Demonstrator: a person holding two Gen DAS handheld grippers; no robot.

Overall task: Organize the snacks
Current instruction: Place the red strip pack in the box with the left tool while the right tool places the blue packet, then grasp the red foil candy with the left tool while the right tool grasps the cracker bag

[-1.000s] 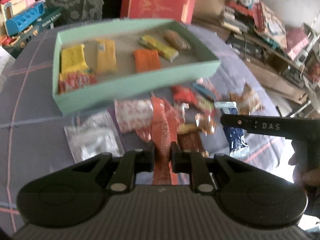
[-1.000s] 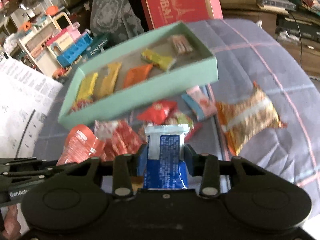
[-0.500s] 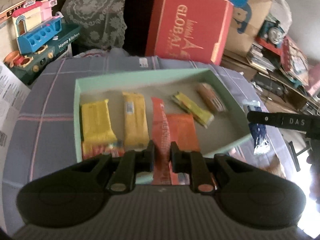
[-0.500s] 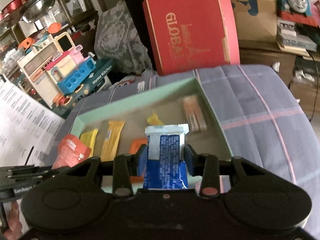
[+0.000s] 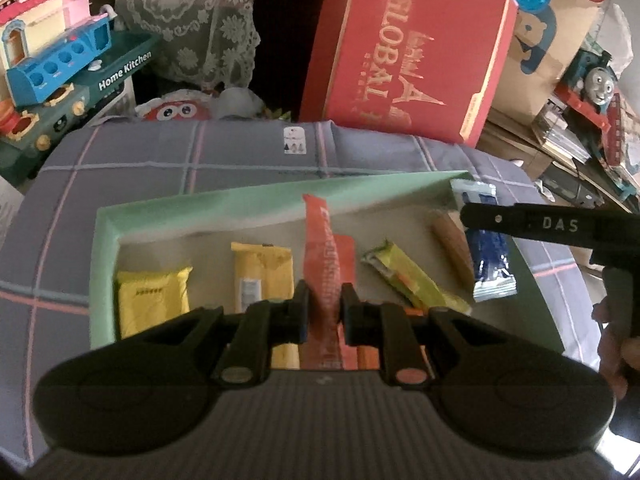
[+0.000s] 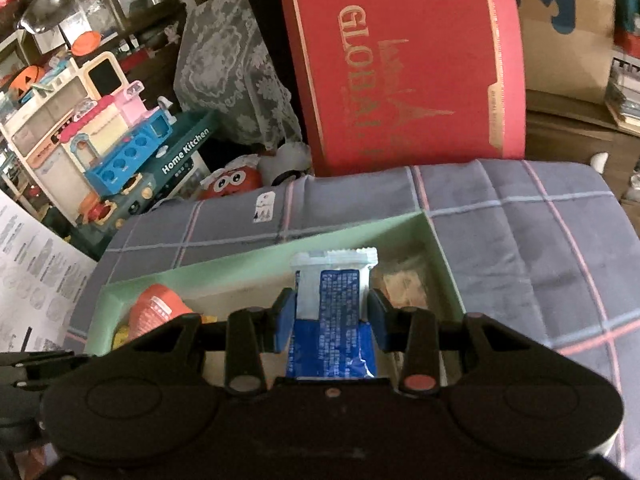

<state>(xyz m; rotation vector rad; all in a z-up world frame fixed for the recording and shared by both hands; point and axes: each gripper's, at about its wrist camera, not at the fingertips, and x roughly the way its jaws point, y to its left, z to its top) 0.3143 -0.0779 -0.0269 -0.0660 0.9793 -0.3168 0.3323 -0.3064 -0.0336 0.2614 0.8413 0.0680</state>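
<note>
Your left gripper (image 5: 323,308) is clamped tight on an orange packet (image 5: 325,256), which stands up between the fingers at frame centre and hangs over the middle of the green box (image 5: 105,236), right above the orange packet already lying there; that looks like like-with-like sorting. Your right gripper (image 6: 331,316) holds a blue packet (image 6: 334,304) with its white crimped end pointing away from you. Its jaws have just been opening a little, and the packet sits between them; in the right wrist view thin gaps show at the pads, so the hold looks slack rather than firm, and I read it as letting go. In the left wrist view that blue packet hangs at the right end of the box, just beside the brown bar (image 5: 452,244), above what seems to be the free strip by the end wall. The row in the box runs from the left of the frame: yellow pack (image 5: 154,300), yellow bar (image 5: 262,272), then orange, then the green-yellow bar (image 5: 408,276), each lying lengthwise with space around it. Both packets are held by the lower end so the long body can lay flat in line with the row. Neither is down yet; whether either touches the box floor cannot be told.
</note>
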